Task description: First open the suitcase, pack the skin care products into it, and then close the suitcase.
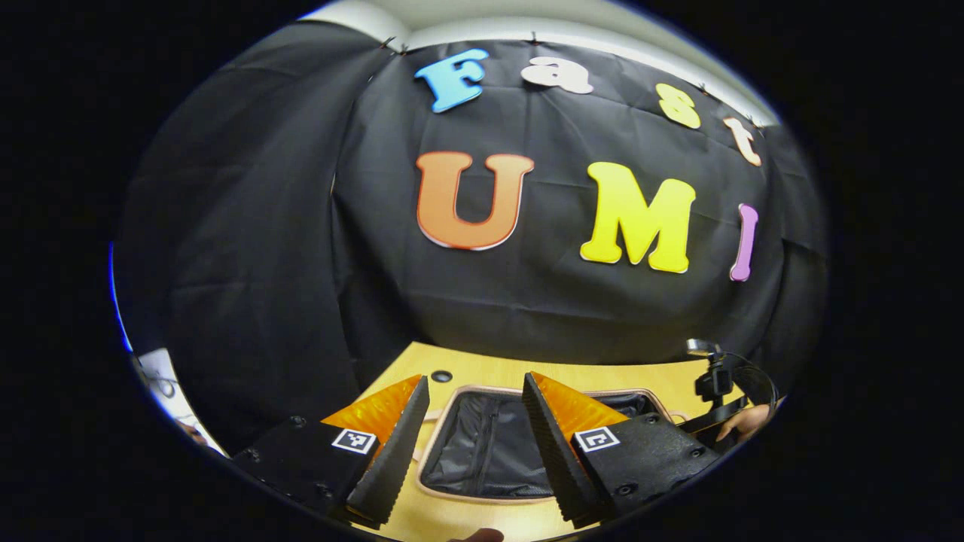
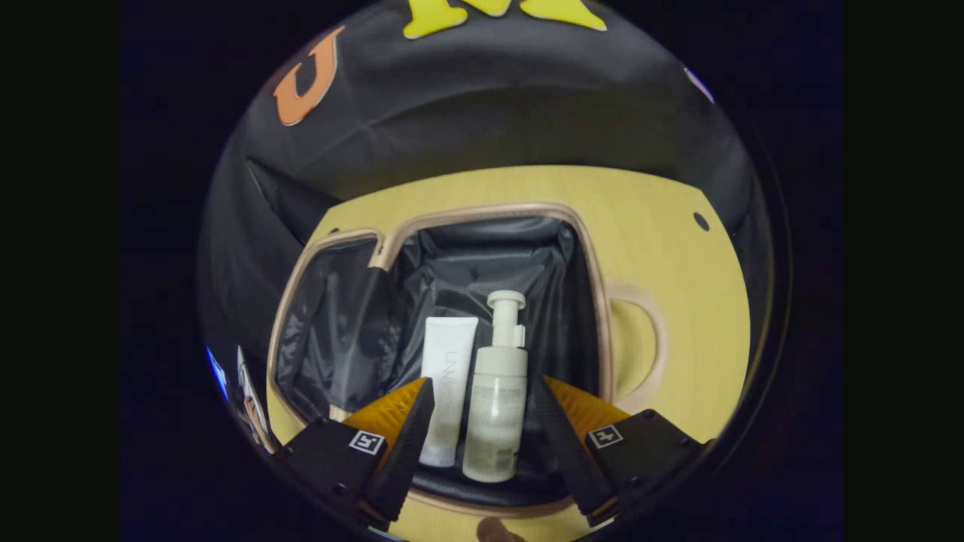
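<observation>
Open suitcase [image 2: 452, 301] flat on the yellow table [image 2: 678, 248], just past the right gripper [image 2: 482, 429] fingers. Inside, white tube [image 2: 446, 384] and pump bottle [image 2: 497, 391] side by side, between those spread, empty fingers. Left gripper [image 1: 471, 444] fingers spread too, holding nothing, above the suitcase [image 1: 489, 452].

Black cloth wall [image 1: 248, 226] (creased) hangs behind a pale wooden table [image 2: 663, 226].

From my remote seat I see a pale wooden table [image 1: 482, 369] with a small dark round hole [image 1: 441, 376] near its far edge, black cloth [image 1: 248, 248] hanging behind it, and a strip of white wall [image 1: 527, 30] above.
</observation>
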Demonstrator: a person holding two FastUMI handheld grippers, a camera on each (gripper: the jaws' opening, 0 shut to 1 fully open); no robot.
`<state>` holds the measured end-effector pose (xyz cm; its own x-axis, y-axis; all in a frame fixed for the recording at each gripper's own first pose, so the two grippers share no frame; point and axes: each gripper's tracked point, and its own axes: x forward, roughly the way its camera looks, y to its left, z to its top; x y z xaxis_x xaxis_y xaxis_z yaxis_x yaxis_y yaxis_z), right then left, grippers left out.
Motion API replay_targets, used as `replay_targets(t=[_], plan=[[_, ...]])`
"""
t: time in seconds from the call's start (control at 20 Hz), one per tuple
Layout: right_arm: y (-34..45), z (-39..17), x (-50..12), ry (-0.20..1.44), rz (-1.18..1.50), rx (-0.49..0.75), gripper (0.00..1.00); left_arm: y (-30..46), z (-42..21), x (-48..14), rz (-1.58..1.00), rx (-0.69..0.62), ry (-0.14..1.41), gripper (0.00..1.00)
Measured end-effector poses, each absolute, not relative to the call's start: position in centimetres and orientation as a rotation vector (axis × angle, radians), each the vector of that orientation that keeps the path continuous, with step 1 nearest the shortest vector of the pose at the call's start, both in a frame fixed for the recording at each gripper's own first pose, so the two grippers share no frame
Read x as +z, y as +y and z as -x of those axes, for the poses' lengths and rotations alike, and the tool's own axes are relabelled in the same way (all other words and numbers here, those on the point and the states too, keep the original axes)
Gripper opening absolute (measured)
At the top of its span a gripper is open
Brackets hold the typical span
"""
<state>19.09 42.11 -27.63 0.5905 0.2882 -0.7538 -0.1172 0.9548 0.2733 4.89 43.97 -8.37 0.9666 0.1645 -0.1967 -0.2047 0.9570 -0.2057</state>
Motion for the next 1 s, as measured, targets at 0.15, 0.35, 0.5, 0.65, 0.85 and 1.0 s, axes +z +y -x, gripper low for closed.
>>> replay_targets(t=[0.15, 0.35, 0.5, 0.65, 0.85, 1.0], plan=[[40.5, -15.5, -23.0, 0.82, -0.167, 0.324, 0.8, 47.1, -6.6, -12.5, 0.439, 0.206, 0.219, 0.84], [35.9, -10.0, -16.9, 0.684, -0.113, 0.349, 0.8, 50.7, -8.3, -19.1, 0.77, 0.233, 0.281, 0.84], [30.7, -7.2, -11.5, 0.532, -0.1, 0.235, 0.8, 52.4, -8.8, -24.4, 0.966, 0.254, 0.342, 0.85], [25.8, -5.0, -6.1, 0.379, -0.061, 0.119, 0.8, 53.3, -9.3, -28.2, 1.164, 0.245, 0.381, 0.85], [22.2, -2.7, -2.3, 0.339, -0.046, 0.043, 0.81, 52.9, -11.1, -31.1, 1.368, 0.241, 0.395, 0.84], [20.4, -2.3, -0.5, 0.306, -0.065, -0.019, 0.81, 52.9, -12.4, -31.8, 1.448, 0.264, 0.385, 0.67]])
